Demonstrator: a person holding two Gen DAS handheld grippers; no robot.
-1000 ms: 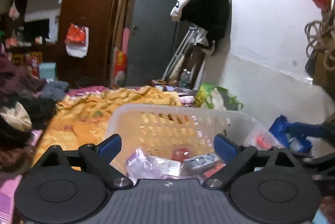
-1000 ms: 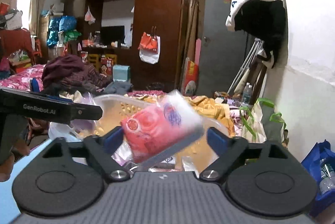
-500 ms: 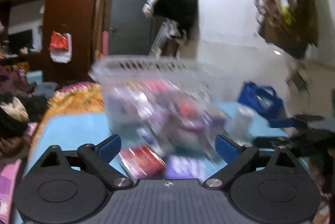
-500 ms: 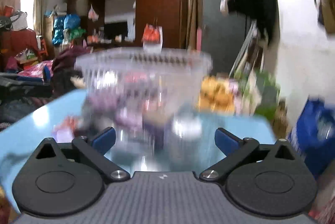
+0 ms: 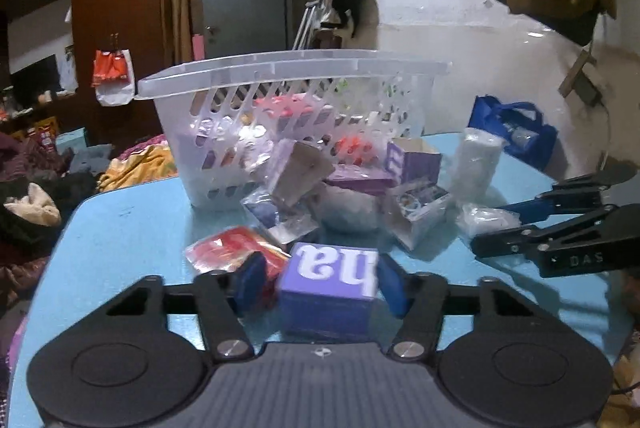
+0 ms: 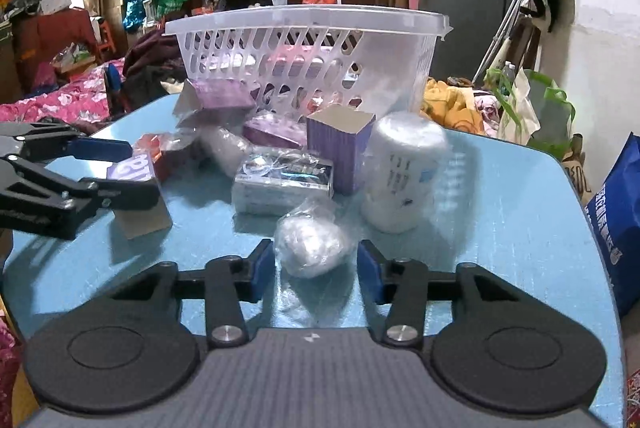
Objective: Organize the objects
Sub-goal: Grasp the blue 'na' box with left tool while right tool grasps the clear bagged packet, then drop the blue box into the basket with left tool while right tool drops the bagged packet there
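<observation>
Two items sit between jaws on the blue table (image 5: 120, 228). Purple box (image 5: 330, 282) lies in the left gripper (image 5: 320, 282), whose jaws are closing; pads flank it, firm contact unclear. Clear bag (image 6: 310, 242) sits in the right gripper (image 6: 316, 268), jaws together against it. Just beyond, more packets crowd the front of a white basket (image 5: 280, 68), already partly filled.
</observation>
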